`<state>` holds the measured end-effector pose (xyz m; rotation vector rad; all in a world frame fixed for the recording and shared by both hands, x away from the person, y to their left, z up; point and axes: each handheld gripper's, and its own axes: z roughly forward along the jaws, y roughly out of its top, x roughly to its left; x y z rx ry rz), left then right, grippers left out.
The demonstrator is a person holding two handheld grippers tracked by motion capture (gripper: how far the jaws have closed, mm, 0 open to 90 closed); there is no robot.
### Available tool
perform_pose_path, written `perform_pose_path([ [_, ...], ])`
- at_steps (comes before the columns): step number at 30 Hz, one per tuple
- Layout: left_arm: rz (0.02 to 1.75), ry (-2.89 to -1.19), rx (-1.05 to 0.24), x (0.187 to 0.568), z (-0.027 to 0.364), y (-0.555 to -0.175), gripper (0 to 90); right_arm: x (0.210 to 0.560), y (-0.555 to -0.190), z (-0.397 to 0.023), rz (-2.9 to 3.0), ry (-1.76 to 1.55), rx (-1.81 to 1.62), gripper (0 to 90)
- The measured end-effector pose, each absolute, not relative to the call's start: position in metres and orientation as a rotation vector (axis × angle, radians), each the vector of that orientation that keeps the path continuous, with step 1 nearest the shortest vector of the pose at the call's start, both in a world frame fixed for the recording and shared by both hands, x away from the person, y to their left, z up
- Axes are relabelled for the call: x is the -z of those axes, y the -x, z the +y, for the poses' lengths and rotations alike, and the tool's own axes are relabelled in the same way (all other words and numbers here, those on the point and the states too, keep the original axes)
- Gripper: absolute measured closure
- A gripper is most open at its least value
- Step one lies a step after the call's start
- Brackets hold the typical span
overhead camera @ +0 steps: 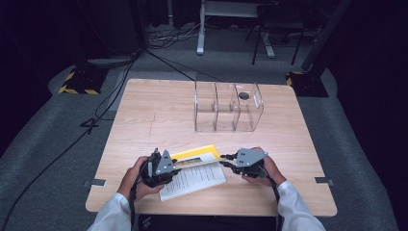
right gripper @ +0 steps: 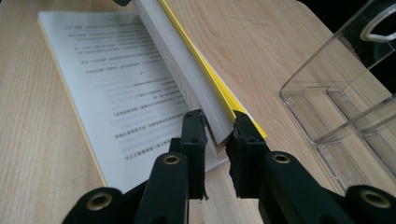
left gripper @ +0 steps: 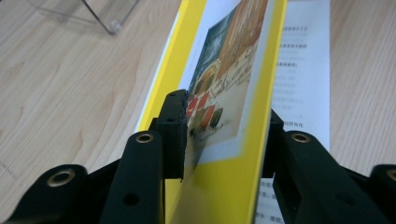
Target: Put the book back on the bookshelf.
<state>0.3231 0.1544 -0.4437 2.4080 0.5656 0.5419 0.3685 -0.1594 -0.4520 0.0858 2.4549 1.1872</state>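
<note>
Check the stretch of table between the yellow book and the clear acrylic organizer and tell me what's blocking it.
Nothing visible blocks it. Bare table lies between the yellow book, gripped by the left gripper and right gripper, and the clear organizer. A second booklet lies on the near side, out of the way.

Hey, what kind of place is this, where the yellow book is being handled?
Probably a lab or recording studio: a lone wooden table on grey carpet, black stands with hazard-striped bases, loose cables on the floor, dark surroundings.
</note>
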Motion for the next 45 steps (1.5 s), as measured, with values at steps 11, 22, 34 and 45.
perform_pose_path([
  [11,0.7,-2.563,-0.706,0.443,0.129,-0.311,56.2,0.452,-0.36,-0.151,2.442,-0.105,-1.127,77.5],
  [22,0.677,-2.496,-0.702,0.432,0.104,-0.297,50.9,0.45,-0.353,-0.134,2.45,-0.112,-1.075,77.5],
  [34,0.669,-2.538,-0.757,0.446,0.068,-0.309,47.8,0.453,-0.347,-0.129,2.467,-0.119,-1.09,77.4],
  [45,0.551,-2.576,-0.834,0.45,0.071,-0.306,73.0,0.457,-0.345,-0.13,2.481,-0.162,-1.122,73.1],
])
